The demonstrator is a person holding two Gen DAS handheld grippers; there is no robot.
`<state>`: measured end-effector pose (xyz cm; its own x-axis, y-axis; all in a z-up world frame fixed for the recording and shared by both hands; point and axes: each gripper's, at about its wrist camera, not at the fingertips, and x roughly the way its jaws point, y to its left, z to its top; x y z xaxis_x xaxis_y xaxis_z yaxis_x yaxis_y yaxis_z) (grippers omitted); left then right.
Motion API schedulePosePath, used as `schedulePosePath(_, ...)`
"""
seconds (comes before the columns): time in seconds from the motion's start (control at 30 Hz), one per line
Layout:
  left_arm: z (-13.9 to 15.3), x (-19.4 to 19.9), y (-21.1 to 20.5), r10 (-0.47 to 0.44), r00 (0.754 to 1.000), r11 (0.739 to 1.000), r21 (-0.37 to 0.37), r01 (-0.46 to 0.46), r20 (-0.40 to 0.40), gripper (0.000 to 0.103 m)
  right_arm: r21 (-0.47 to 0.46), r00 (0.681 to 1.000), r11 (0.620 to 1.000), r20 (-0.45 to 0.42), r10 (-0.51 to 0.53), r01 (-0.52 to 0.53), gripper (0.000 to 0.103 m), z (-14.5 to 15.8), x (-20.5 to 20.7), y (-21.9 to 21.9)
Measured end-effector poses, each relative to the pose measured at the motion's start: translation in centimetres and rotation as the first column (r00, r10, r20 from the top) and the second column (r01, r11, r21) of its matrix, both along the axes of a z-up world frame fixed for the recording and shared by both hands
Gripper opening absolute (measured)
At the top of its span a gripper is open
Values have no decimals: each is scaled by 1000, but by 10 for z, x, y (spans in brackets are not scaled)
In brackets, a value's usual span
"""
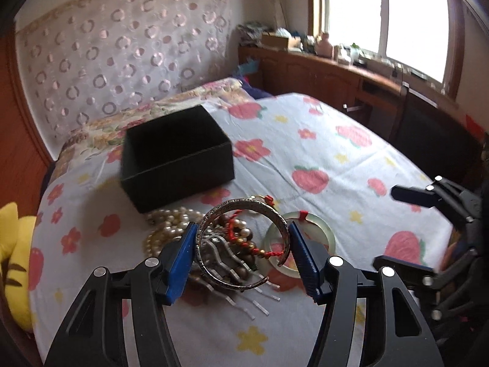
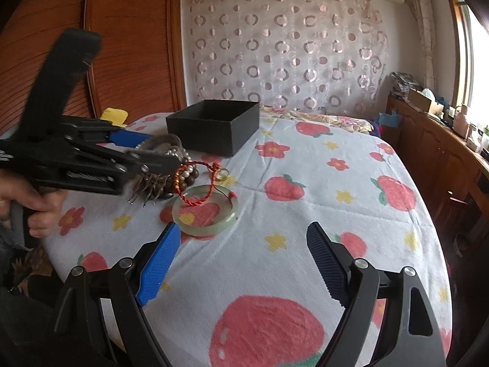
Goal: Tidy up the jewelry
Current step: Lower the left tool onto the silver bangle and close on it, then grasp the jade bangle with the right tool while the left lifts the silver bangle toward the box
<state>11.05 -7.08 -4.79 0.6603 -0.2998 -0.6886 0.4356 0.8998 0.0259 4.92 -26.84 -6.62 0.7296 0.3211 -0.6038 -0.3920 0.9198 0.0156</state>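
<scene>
My left gripper [image 1: 242, 227] is shut on a silver engraved cuff bracelet [image 1: 247, 205], its blue pads pressing on both sides, just above the jewelry pile. The pile holds a pearl necklace [image 1: 171, 217], a red cord with beads [image 1: 241, 235], a metal comb [image 1: 259, 302] and a pale jade bangle [image 1: 329, 238]. Behind it stands an open black box [image 1: 177, 165]. In the right wrist view my right gripper [image 2: 243, 229] stands open over the sheet, just short of the jade bangle [image 2: 204, 229]. The left gripper [image 2: 163, 150], held by a hand [image 2: 33, 202], is at the left beside the box [image 2: 214, 131].
Everything lies on a bed with a strawberry-print sheet [image 2: 275, 275]. A yellow plush toy [image 1: 12, 244] sits at the bed's left edge. A wooden cabinet [image 1: 336, 73] with clutter runs under the window on the right, and a patterned curtain hangs behind the bed.
</scene>
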Motion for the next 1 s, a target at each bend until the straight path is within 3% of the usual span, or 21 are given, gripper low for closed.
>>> schedulePosePath(0.23, 7, -8, 19, 41, 999, 998, -41, -40, 26, 58, -35, 991, 994, -83, 100, -103, 89, -8, 23, 30)
schedulePosePath(0.63, 9, -17, 37, 69, 997, 993, -99, -65, 35, 58, -171, 963, 966, -222, 153, -193, 93, -26, 56, 64)
schedulePosePath(0.77, 10, -20, 41, 71, 996, 991, -113, -65, 48, 58, -139, 954, 971, -254, 157, -197, 93, -29, 64, 61)
schedulePosePath(0.83, 11, -21, 42, 74, 996, 991, -116, -67, 53, 58, -120, 953, 973, -254, 163, -199, 85, -29, 65, 57)
schedulePosePath(0.87, 12, -20, 43, 75, 996, 991, -117, -68, 54, 58, -115, 953, 972, -249, 171, -205, 74, -27, 63, 55)
schedulePosePath(1.0, 14, -22, 44, 79, 995, 989, -127, -71, 61, 58, -114, 950, 971, -262, 172, -208, 73, -25, 59, 46)
